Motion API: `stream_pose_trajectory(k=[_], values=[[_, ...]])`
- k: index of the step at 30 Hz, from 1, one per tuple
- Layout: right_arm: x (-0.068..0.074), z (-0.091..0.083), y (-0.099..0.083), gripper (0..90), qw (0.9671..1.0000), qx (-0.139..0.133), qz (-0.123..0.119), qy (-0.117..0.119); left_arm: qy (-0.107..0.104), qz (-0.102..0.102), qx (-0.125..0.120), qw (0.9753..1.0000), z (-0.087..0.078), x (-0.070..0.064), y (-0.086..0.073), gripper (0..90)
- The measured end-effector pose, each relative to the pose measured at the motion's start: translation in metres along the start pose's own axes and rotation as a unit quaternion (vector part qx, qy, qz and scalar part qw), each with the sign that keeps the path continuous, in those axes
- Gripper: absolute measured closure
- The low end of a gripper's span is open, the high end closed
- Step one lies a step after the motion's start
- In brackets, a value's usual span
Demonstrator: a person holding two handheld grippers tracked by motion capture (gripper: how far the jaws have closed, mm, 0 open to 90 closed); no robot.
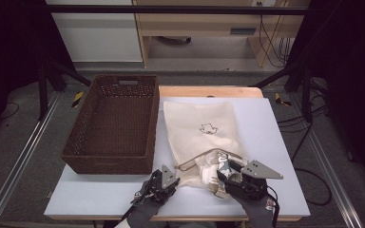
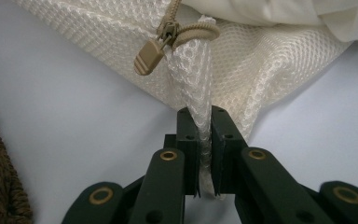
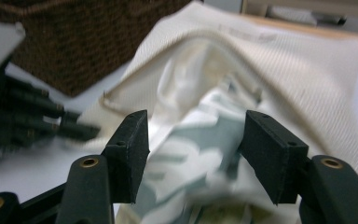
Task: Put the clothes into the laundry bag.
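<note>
Jaws first: your left gripper [image 2: 205, 140] has its jaws pinched tight on a fold of the cream mesh laundry bag [image 1: 202, 130], while the jaws of your right gripper [image 3: 193, 156] stand wide apart with a green-and-white patterned cloth [image 3: 191, 158] lying between them; that view is blurred, so you cannot tell whether either jaw touches the cloth.

Your table [image 1: 275, 142] is pale and carries everything. On it, at 10 o'clock from the middle, sits the brown woven basket [image 1: 111, 126], deep and rectangular, with a handle slot in its far wall. Just beside the basket, toward 3 o'clock, the mesh laundry bag lies flat, its closed end pointing to 12 o'clock and its open mouth toward you at 6 o'clock. A small dark leaf-like emblem [image 1: 209, 128] is printed near its centre.

In the high view your left gripper [image 1: 164, 183] holds the bag's near corner at 7 o'clock of the bag, and your right gripper [image 1: 230, 178] sits at the mouth at 5 o'clock. The patterned cloth [image 1: 223, 164] spills partly out of the mouth, bunched together with plain white fabric [image 1: 204, 171].

In the left gripper view a tan zipper pull [image 2: 150, 56] hangs at 11 o'clock, just above the pinched mesh.
</note>
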State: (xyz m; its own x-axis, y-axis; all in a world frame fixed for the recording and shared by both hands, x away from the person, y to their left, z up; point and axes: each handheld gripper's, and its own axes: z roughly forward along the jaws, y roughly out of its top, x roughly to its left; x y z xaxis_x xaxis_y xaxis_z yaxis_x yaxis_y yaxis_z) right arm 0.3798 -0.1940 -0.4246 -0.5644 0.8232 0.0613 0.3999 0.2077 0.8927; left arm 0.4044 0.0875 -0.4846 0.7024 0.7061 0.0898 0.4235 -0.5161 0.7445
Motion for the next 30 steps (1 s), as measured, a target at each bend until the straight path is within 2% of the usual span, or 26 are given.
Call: stream_pose_trajectory(k=[3, 7, 12, 15, 19, 22, 26, 28, 30], values=[[0.001, 0.005, -0.014, 43.1, 0.9999, 0.011, 0.011, 0.002, -0.004, -0.006, -0.001, 1.0, 0.0, 0.001, 0.0, 82.7], [0.005, 0.021, -0.021, 48.2, 0.9981, 0.051, 0.004, -0.032, -0.005, -0.012, -0.001, 0.9999, 0.0, 0.001, 0.0, 83.0], [0.006, 0.036, -0.017, 71.0, 0.9965, 0.066, 0.001, -0.052, -0.012, -0.016, 0.0, 0.9998, 0.0, 0.002, 0.001, 84.3], [0.008, 0.043, -0.007, 78.8, 0.9962, 0.065, 0.004, -0.057, -0.016, -0.013, 0.005, 0.9998, -0.001, 0.003, 0.002, 84.6], [0.013, 0.055, 0.017, 80.6, 0.9966, 0.052, -0.005, -0.064, -0.022, -0.013, 0.007, 0.9997, -0.002, 0.004, 0.001, 84.6], [0.014, 0.076, 0.025, 80.5, 0.9951, 0.056, -0.005, -0.082, -0.023, -0.011, 0.009, 0.9996, -0.003, 0.004, 0.001, 84.6], [0.012, 0.103, 0.019, 77.7, 0.9908, 0.044, -0.017, -0.127, -0.026, -0.011, 0.008, 0.9996, -0.004, 0.005, 0.0, 84.6], [0.009, 0.108, 0.014, 75.5, 0.9914, 0.032, -0.01, -0.126, -0.028, -0.01, 0.008, 0.9995, -0.004, 0.005, 0.0, 84.5], [0.006, 0.104, 0.012, 71.0, 0.9934, 0.024, 0.004, -0.112, -0.027, -0.008, 0.01, 0.9996, -0.004, 0.005, 0.0, 84.4]])
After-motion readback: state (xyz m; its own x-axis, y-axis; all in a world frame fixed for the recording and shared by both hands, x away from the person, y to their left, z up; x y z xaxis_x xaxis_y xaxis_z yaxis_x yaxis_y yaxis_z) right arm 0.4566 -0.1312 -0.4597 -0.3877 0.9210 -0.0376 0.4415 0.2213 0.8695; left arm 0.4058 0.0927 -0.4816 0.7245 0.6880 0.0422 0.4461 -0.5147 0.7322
